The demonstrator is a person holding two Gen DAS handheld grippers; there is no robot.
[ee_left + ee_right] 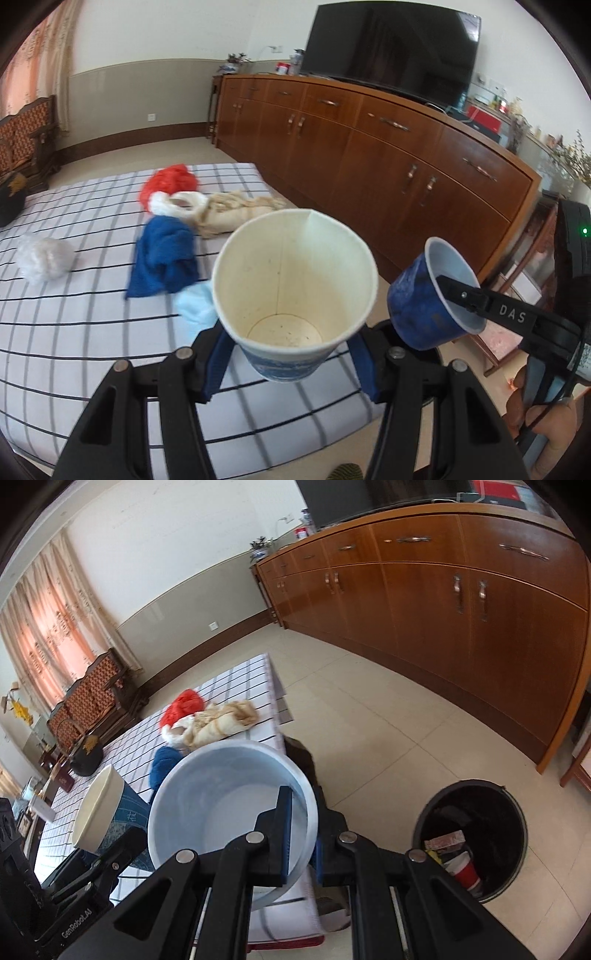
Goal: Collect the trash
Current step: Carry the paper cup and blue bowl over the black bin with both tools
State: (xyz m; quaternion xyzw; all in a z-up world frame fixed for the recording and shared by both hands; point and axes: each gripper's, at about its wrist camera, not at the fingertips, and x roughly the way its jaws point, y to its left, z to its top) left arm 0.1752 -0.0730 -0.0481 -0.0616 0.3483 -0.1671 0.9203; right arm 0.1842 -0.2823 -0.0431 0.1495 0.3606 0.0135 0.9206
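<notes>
My left gripper is shut on a paper cup, cream inside and blue-printed outside, with a blue pad on each side of its base. It hangs over the near corner of the checked table. To its right, my right gripper is shut on the rim of a dark blue cup. In the right wrist view one finger of my right gripper is inside this blue cup and the other outside. The cream cup shows at the left. A black trash bin with litter inside stands on the floor at the lower right.
On the table lie a red bag, a beige cloth, a blue cloth, a white crumpled ball and a pale blue wad. A long wooden cabinet with a TV lines the wall. Tiled floor lies between table and cabinet.
</notes>
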